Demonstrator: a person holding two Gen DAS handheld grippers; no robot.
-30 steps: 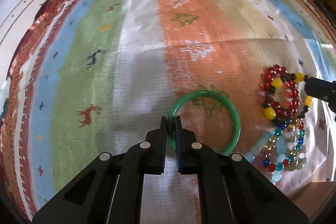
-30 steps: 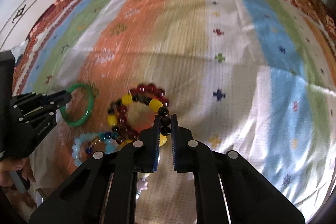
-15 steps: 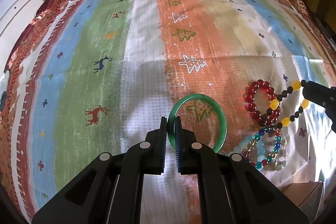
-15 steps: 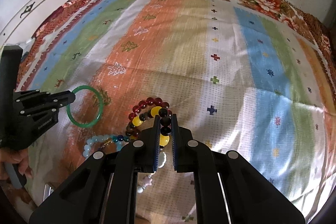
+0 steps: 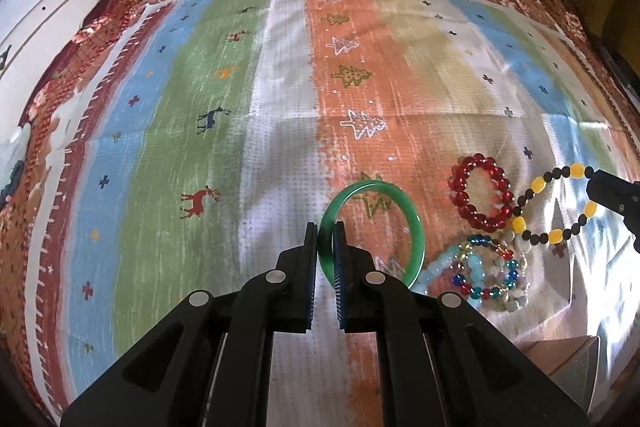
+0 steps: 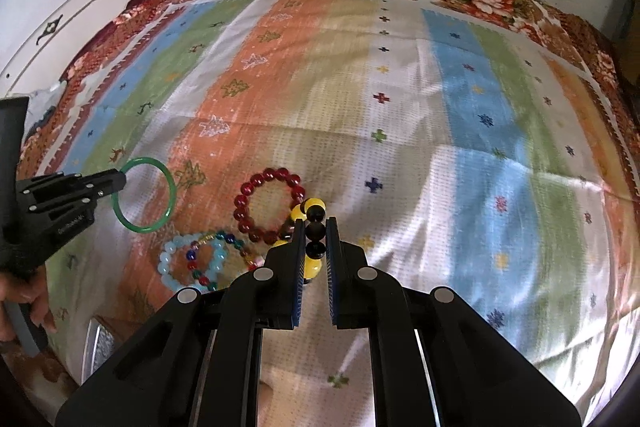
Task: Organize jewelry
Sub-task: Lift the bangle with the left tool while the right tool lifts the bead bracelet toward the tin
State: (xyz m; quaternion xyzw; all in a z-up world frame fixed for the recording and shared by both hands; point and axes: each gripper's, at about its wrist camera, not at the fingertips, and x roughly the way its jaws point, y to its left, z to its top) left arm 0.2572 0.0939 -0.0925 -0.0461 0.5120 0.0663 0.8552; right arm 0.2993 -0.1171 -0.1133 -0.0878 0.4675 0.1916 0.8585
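Left wrist view: the left gripper (image 5: pixel 326 247) pinches the green bangle (image 5: pixel 414 227) tight. The right gripper (image 6: pixel 314 239) squeezes the yellow-and-black bead bracelet (image 6: pixel 316 215) (dangling ahead); the smooth bangle could slip out.

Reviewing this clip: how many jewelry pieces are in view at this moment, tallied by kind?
Solid green bangle: 1, held in the left gripper.
Red bead bracelet: 1, lying on the cloth.
Yellow-and-black bead bracelet: 1, held in the right gripper.
Light blue bead bracelet: 1.
Multicolour bead bracelet: 1; more strands may be tangled there, I cannot tell.
Total: 5
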